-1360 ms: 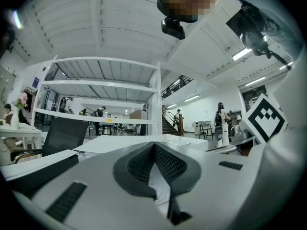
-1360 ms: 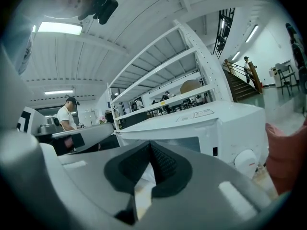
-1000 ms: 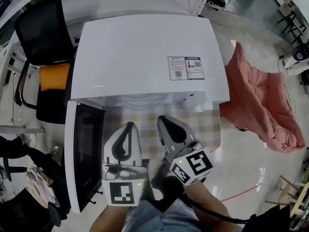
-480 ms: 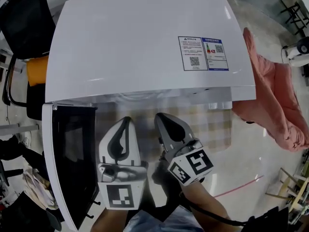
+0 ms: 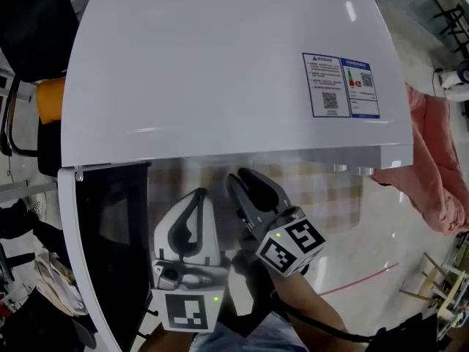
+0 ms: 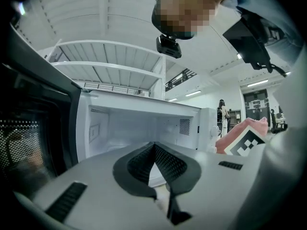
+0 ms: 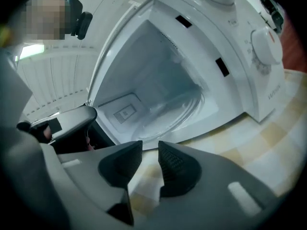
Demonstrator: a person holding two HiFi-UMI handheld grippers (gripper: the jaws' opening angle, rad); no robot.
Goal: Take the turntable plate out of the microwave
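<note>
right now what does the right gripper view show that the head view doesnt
Only the right gripper view: the cavity of the white microwave, the clear glass turntable plate lying on its floor, and a round white dial. Only the head view: blue-and-white label stickers on the microwave's top and a black chair. Both: the microwave, the beige checked tablecloth, and the right gripper, whose jaws have just been opening with nothing between them.
</note>
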